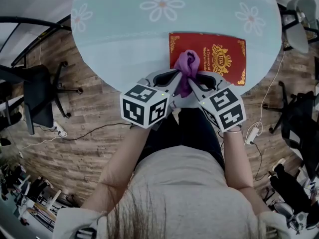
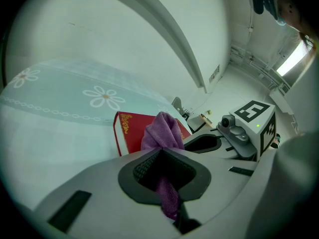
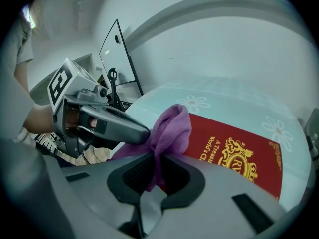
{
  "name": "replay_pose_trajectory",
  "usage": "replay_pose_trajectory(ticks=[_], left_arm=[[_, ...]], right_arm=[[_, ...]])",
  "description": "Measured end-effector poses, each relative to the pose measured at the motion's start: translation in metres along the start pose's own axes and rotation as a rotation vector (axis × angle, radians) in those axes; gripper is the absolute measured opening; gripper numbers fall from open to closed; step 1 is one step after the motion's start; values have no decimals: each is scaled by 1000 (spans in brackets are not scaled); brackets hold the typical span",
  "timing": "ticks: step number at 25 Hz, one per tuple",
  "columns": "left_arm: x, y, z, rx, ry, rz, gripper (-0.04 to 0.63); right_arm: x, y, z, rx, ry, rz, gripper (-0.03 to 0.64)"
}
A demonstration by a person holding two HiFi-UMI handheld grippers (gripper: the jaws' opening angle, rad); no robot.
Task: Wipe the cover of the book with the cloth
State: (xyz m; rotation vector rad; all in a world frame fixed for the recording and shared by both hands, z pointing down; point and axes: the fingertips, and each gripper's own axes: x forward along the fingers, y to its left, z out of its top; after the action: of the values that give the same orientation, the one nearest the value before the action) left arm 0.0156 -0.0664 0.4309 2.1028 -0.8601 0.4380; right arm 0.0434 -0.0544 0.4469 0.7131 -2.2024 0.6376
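A red book (image 1: pixel 214 54) with gold print lies flat near the front edge of the round table (image 1: pixel 124 39). A purple cloth (image 1: pixel 187 66) is bunched up over the book's near left corner. My left gripper (image 1: pixel 180 78) and right gripper (image 1: pixel 192 81) meet there, each shut on the cloth. In the left gripper view the purple cloth (image 2: pixel 162 133) rises from my shut jaws, with the book (image 2: pixel 130 131) behind it. In the right gripper view the cloth (image 3: pixel 169 131) sticks up between my jaws, the left gripper (image 3: pixel 142 133) pinches it from the left, and the book (image 3: pixel 234 153) lies beyond.
The table has a pale blue cover with white flowers (image 1: pixel 162 5). Black office chairs stand on the wood floor at the left (image 1: pixel 37 96) and right (image 1: pixel 299 123). Cables and a power strip (image 1: pixel 251 133) lie on the floor.
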Motion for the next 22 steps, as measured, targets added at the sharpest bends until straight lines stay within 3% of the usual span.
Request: replay_pose_trajectory(ticks=[22], left_arm=[[54,-59,4,27,11,-46,25]], right_arm=[[-43,-57,-43,16,34,-50,52]])
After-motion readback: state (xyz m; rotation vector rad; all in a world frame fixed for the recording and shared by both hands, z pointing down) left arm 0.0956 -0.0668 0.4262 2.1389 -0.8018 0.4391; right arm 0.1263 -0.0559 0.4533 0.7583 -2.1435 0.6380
